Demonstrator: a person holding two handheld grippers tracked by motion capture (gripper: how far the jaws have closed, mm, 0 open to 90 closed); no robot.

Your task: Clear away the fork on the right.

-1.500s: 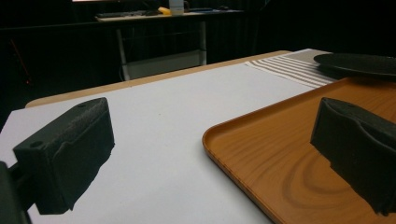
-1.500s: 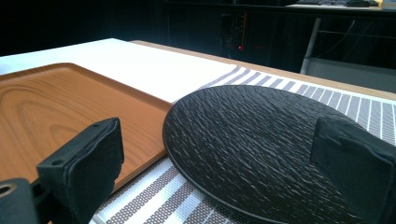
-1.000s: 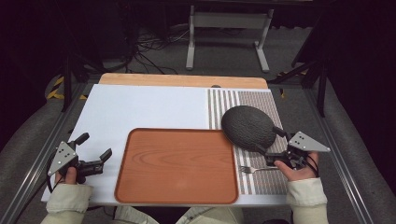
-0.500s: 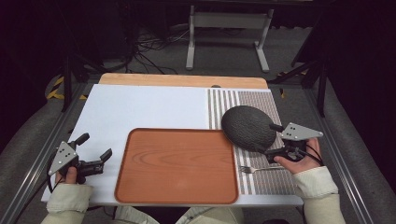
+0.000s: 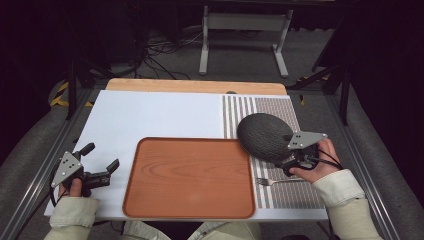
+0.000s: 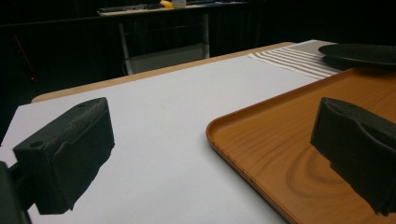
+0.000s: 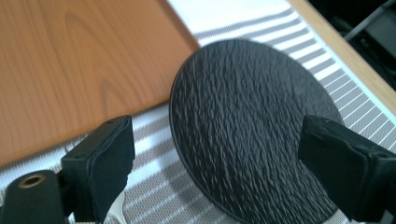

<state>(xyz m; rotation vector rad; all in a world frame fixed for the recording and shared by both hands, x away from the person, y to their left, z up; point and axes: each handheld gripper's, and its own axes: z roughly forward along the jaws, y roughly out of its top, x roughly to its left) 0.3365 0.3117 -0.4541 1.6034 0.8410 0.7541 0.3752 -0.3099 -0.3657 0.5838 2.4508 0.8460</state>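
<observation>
A dark, rough-textured round plate (image 5: 264, 136) lies on the striped placemat (image 5: 280, 107), just right of the wooden tray (image 5: 190, 177). My right gripper (image 5: 286, 161) is at the plate's near right edge. In the right gripper view it is open, its jaws astride the plate (image 7: 252, 126) and apart from it. My left gripper (image 5: 101, 159) rests open on the white mat (image 5: 150, 117), left of the tray. In the left gripper view one pad (image 6: 70, 149) is over the mat and the other over the tray (image 6: 280, 154). The plate (image 6: 359, 53) shows far right.
A metal fork (image 5: 274, 181) lies on the placemat just below my right gripper, its tines toward the tray. A wooden table edge (image 5: 195, 86) runs along the back. Metal rails flank the table, and a stand with cables sits on the floor beyond.
My right gripper has moved forward and a little inward, up to the plate's near right edge. The left gripper, tray, plate and fork have stayed put.
</observation>
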